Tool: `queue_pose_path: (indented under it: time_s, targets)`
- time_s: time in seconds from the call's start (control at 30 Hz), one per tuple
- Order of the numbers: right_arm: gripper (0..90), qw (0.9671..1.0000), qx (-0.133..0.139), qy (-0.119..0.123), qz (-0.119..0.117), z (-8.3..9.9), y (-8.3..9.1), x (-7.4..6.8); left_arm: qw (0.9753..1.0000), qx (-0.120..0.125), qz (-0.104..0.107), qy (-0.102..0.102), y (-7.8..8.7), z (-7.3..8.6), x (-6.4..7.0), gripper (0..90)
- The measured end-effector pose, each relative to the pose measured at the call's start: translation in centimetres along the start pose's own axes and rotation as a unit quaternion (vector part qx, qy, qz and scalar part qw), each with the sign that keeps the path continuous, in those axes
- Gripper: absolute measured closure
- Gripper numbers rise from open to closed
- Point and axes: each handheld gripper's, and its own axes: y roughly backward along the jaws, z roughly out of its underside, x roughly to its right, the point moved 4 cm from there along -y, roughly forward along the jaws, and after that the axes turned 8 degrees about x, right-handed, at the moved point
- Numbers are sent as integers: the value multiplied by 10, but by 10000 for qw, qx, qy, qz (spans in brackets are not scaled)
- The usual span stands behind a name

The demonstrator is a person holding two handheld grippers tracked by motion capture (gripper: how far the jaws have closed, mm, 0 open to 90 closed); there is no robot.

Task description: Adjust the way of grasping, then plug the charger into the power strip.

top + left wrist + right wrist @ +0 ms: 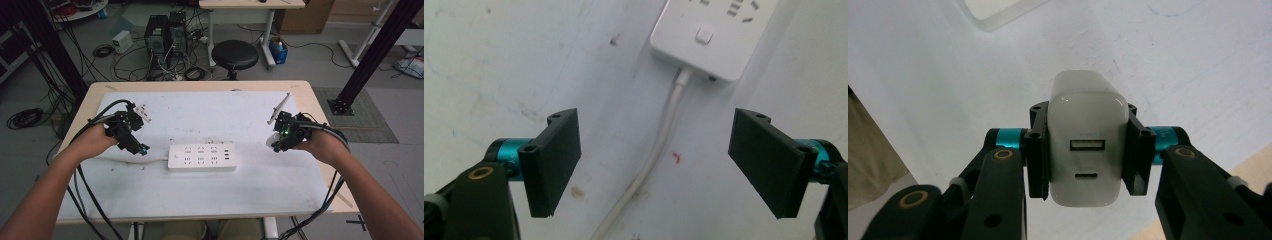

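On white table cover (200,185), power strip (202,157), left hand-held gripper (136,146) wide, right hand-held gripper (274,141) clamping charger (1087,140), stool (235,54) behind

Dim, slightly soft high view; gripper views brighter, sharp, faintly shadowed

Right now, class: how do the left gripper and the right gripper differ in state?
The left gripper has its jaws wide apart, holding nothing; the right gripper is clamped on a white charger. The left hovers over the power strip's cable; the right beside the strip. Both have black jaws.
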Motion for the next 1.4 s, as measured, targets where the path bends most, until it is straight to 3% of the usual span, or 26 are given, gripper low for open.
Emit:
queue_pose_path:
  time_s: [0.1, 0.2, 0.47, 0.6, 0.9, 1.13, 1.3, 1.4]
  targets:
    - [619, 9999, 39, 13, 103, -1, 8, 4, 9999, -88, -18, 135, -1, 7, -3, 210]
    - [619, 9999, 75, -62, 140, -1, 15, 8, 9998, -165, -15, 114, -1, 13, -2, 210]
    - [619, 9995, 108, -82, 291, 2, 17, 8, 10000, -32, 6, 62, 5, 16, -1, 210]
    - [619, 9995, 101, -96, 290, 1, 16, 9, 9999, -19, 101, -67, 8, 17, 2, 210]
    - [618, 9996, 232, -35, 174, -7, 17, 3, 10000, -9, 96, -18, 5, 18, -2, 210]
    - [618, 9991, 363, 203, -32, -29, 10, -3, 9998, -101, -54, 141, -2, 17, -6, 210]
    - [619, 9983, 324, 476, -87, -50, -2, -6, 9999, -76, -4, 133, -8, 18, -1, 210]
    - [619, 9969, 476, 619, -125, -65, -9, -9, 9998, -146, 12, 117, -13, 20, 2, 210]
